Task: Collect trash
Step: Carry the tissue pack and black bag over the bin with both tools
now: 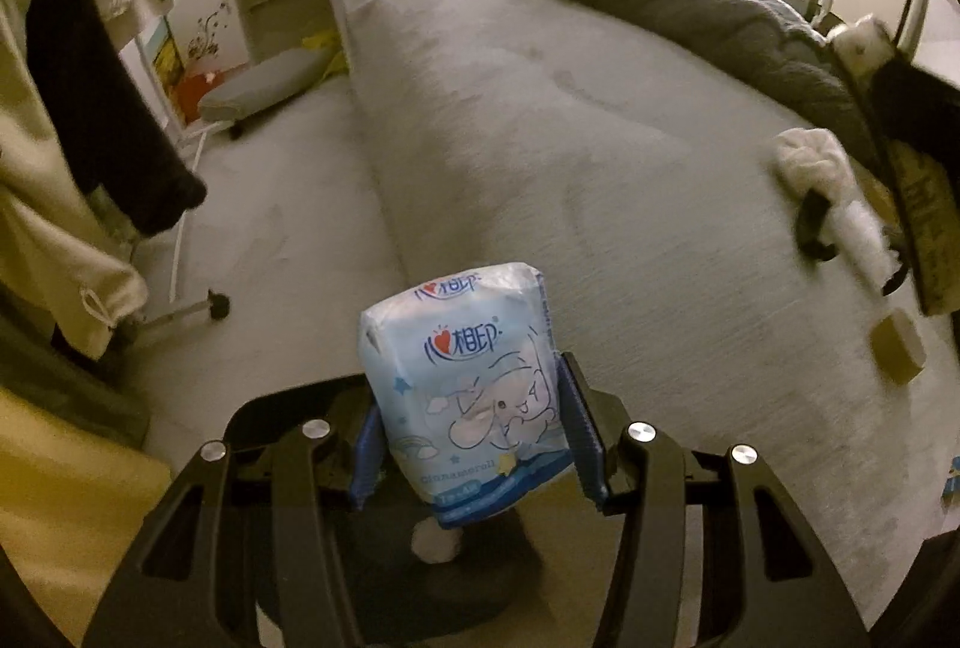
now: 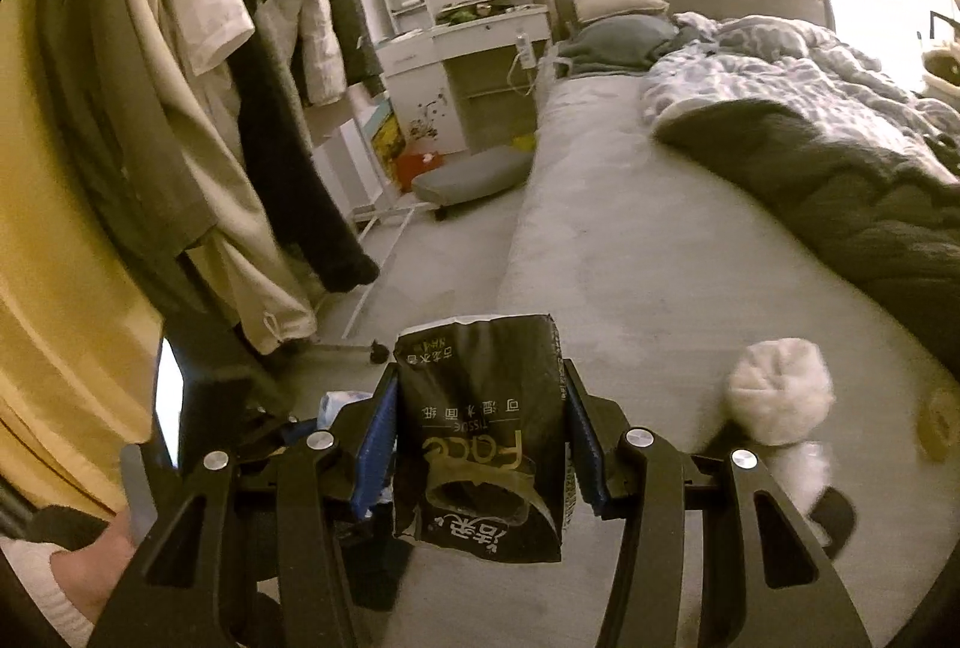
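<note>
Two pieces of trash are already in hand. The left gripper (image 1: 474,420) has its blue-padded fingers (image 1: 581,426) closed on a pale blue plastic tissue pack printed with a cartoon character (image 1: 468,384), held upright at about 6 o'clock in the left wrist view, over the near edge of the grey bed (image 1: 540,120). The right gripper (image 2: 480,426) grips a crumpled black plastic facial-tissue wrapper (image 2: 480,432) between its own fingers (image 2: 378,438), at 6 o'clock in the right wrist view, its print upside down.

More is left to pick up, as far as the pictures show. On the bed, a white crumpled wad of tissue (image 1: 810,162) lies at about 3 o'clock in the left view, with a second fluffy white scrap (image 1: 864,234) just beside it and a small tan block (image 1: 897,348) nearby at 4 o'clock; what that block is I cannot tell. A small white ball (image 1: 435,543) shows just below the held blue pack. No bin is visible in either view, so I judge the task partway: both held packs must first be dropped somewhere before the white wads can be gathered.
</note>
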{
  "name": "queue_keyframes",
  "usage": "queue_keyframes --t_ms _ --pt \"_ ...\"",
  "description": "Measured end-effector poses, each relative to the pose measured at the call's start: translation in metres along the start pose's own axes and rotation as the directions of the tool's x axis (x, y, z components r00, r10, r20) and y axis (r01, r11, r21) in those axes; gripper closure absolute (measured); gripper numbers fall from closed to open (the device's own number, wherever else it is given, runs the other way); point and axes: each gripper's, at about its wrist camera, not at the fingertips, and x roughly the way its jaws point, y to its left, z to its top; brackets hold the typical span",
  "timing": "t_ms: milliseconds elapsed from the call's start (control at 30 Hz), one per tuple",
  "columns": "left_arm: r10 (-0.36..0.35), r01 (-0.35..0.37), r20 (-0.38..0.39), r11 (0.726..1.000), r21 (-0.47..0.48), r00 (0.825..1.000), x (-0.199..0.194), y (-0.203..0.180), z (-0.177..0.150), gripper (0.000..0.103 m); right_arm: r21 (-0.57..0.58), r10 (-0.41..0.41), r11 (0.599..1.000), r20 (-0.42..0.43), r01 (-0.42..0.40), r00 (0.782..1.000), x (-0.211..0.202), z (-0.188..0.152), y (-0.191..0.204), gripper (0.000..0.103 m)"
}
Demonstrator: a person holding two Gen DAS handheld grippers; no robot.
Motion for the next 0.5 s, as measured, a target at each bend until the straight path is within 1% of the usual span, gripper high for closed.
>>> queue_keyframes --t_ms 167,300,333,367,500 --pt "0.010 -0.012 -0.039 0.999 -0.043 0.999 0.009 0.028 -0.014 0.048 -0.021 0.038 0.999 -0.027 -0.039 0.999 0.018 0.000 0.026 0.051" --pt "0.020 -0.027 -0.091 0.997 -0.075 0.996 0.022 0.049 -0.030 0.048 -0.027 0.064 0.998 -0.052 -0.065 0.997 0.033 -0.001 0.042 0.051" --pt "0.027 -0.036 -0.106 0.996 -0.079 0.994 0.025 0.053 -0.033 0.048 -0.026 0.068 0.997 -0.056 -0.070 0.996 0.036 -0.001 0.044 0.051" --pt "0.033 -0.046 -0.137 0.995 -0.089 0.990 0.032 0.060 -0.040 0.048 -0.024 0.074 0.997 -0.060 -0.076 0.995 0.039 -0.001 0.047 0.051" --pt "0.035 -0.060 -0.200 0.991 -0.121 0.979 0.046 0.078 -0.060 0.048 -0.019 0.101 0.994 -0.086 -0.103 0.991 0.054 -0.002 0.060 0.051"
